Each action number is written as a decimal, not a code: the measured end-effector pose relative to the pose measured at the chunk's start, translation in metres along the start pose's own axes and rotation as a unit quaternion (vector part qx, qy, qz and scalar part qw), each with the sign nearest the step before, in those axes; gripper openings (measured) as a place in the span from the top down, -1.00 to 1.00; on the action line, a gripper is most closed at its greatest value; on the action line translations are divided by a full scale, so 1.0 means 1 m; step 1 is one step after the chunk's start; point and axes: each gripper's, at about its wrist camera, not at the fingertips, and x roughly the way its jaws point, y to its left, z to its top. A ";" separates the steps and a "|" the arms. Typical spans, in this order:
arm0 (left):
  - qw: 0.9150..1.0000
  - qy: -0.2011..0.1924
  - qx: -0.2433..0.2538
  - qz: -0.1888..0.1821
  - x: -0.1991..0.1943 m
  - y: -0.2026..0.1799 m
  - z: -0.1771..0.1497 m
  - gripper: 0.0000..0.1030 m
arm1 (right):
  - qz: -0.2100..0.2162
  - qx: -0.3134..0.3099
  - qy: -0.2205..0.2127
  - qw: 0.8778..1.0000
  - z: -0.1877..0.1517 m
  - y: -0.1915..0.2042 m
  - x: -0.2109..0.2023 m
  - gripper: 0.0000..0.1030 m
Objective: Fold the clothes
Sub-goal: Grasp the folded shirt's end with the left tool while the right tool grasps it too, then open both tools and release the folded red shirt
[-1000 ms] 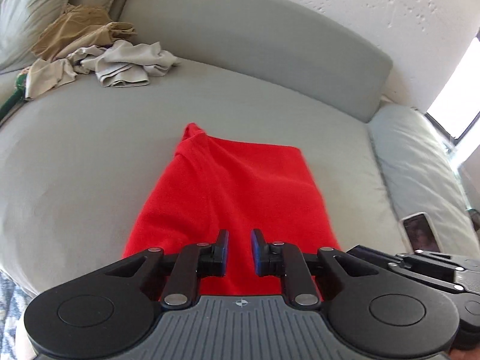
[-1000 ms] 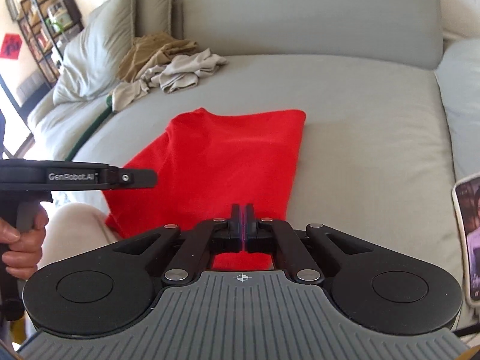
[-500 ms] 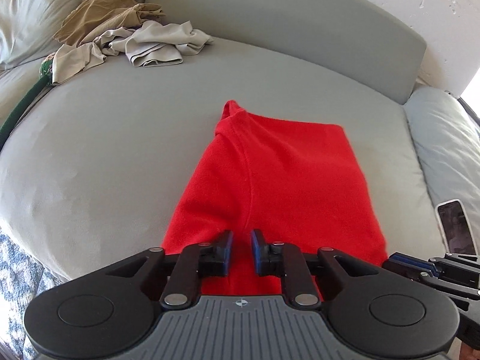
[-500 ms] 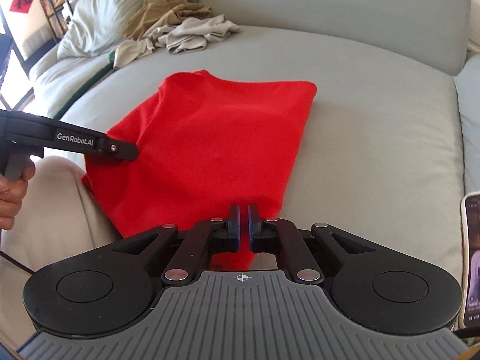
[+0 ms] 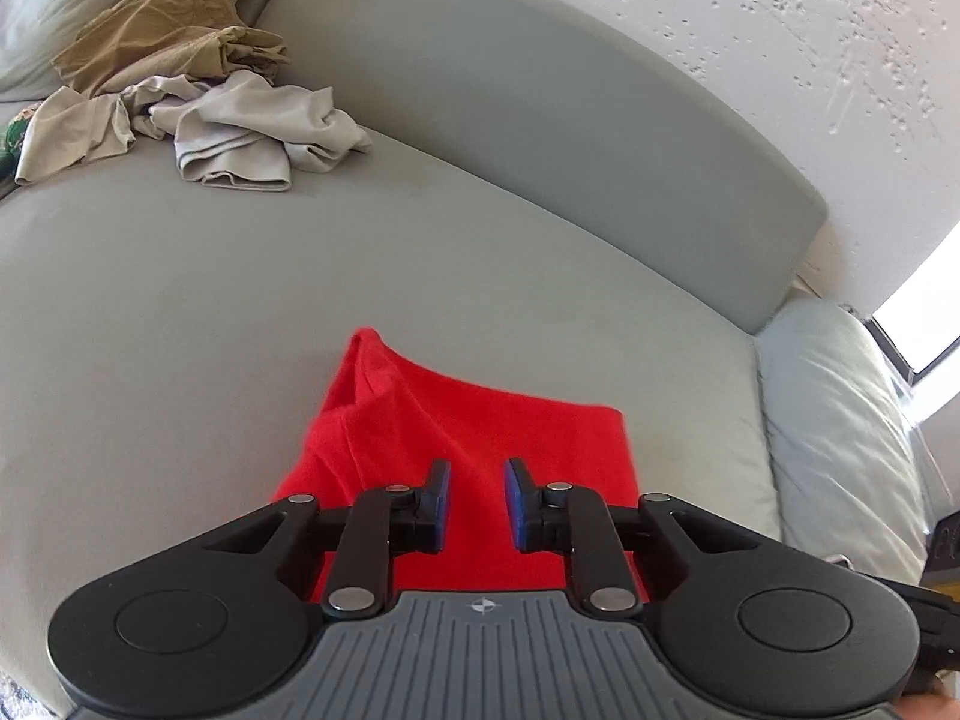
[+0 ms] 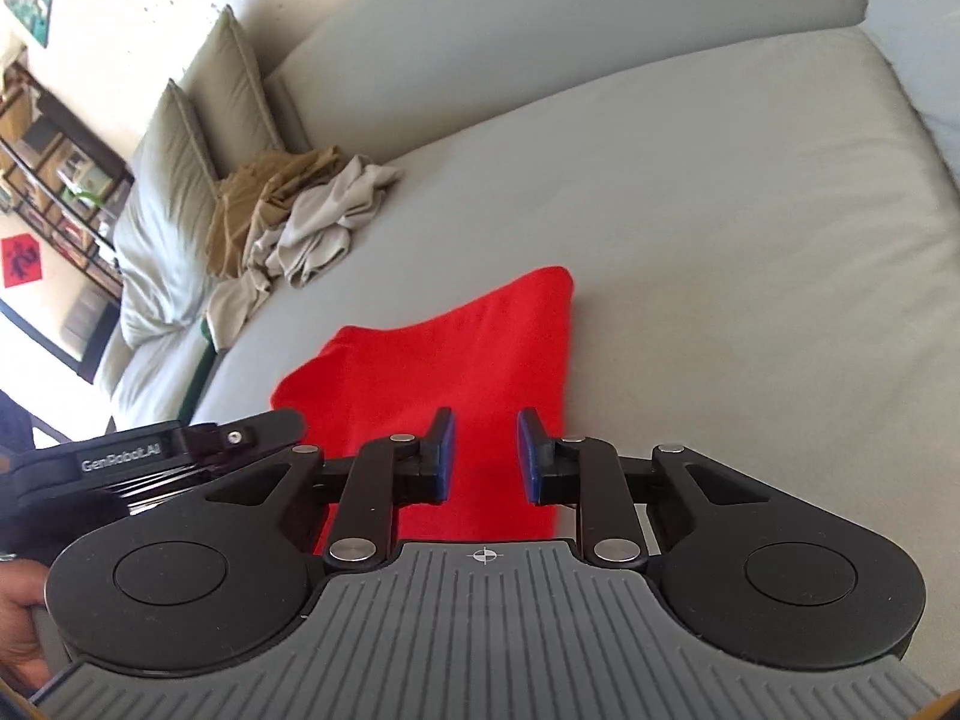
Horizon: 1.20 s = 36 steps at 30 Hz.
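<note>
A bright red, soft knit garment (image 5: 474,438) is lying folded into a long panel on the seat of the wide grey fabric sofa (image 5: 180,312), near its front edge, its far end squared off on one corner and bunching into a small raised peak on the other. Its surface is looking smooth apart from one crease running down from that peak.

The left gripper (image 5: 476,501) is hovering over the near part of the red garment with its blue-padded fingers spread apart and nothing between them. The right gripper (image 6: 485,456) is doing the same, its fingers standing apart over the red cloth without touching it that I can see.

From the left wrist, a pale grey cushion (image 5: 840,432) is showing at the sofa's right end under a bright window. From the right wrist, two upright beige pillows (image 6: 192,138), a dark wire shelf (image 6: 54,180) and the left tool's black body, lettered in white, are coming into sight. Both views are catching the crumpled heap of tan and pale beige clothes (image 5: 180,102) at the back left of the sofa, well apart from the red garment.

A second ago the right fingers were pressed together on the garment's near edge; now they are parted, and both tools are sitting higher and further back.
</note>
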 end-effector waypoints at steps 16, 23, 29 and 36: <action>0.986 -0.055 -0.156 0.016 0.028 0.069 0.021 0.83 | 0.026 0.256 -0.057 0.965 0.062 -0.112 0.088 0.85; 0.995 -0.059 -0.072 -0.033 -0.035 0.028 -0.004 0.69 | 0.033 0.154 -0.034 0.987 0.036 -0.069 0.026 0.84; 0.997 -0.028 0.075 -0.018 -0.062 -0.021 -0.064 0.57 | 0.031 0.005 0.023 0.999 -0.003 -0.001 -0.008 0.81; 0.995 0.038 0.079 0.043 -0.051 -0.018 -0.107 0.60 | -0.026 -0.149 0.066 0.986 -0.066 0.051 -0.021 0.69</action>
